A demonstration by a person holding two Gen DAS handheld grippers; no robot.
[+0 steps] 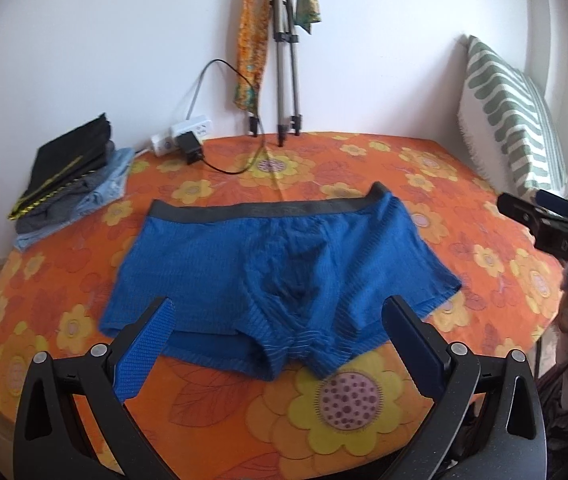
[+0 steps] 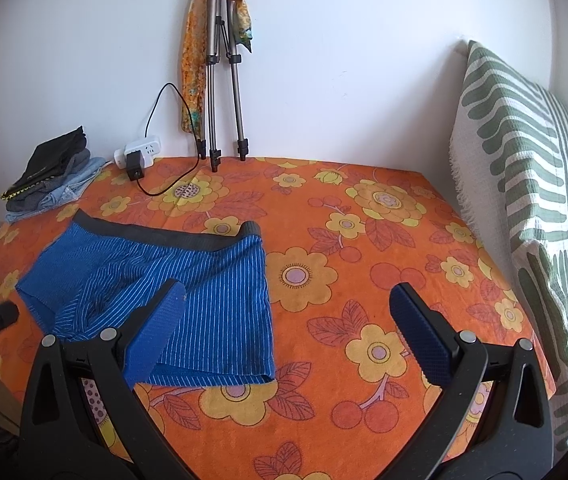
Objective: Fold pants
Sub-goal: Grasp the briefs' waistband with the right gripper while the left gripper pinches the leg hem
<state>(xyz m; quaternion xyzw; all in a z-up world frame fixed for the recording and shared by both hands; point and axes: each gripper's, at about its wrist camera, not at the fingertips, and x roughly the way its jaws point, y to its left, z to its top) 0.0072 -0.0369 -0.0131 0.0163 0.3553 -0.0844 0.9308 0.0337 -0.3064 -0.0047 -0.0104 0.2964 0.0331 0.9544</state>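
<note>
1. Lying flat and unfolded on the orange flowered bed [image 1: 363,440], the blue pants [image 1: 276,256] fill the middle of the left wrist view, straight ahead of the left tongs [image 1: 280,320].
2. Both tongs are spread wide and grip nothing; the left pair's tips overlap the leg hems low in that frame, though contact cannot be told.
3. In the right wrist view the pants [image 2: 188,300] sit in the lower left, so they lie off to the left of the right tongs [image 2: 287,300], whose left finger overlaps the near leg.
4. The left tongs look nearer the garment's middle.
5. The dark waistband [image 1: 268,210] points away toward the wall, leg openings toward the cameras; the long axis runs left to right across the frame.
</note>
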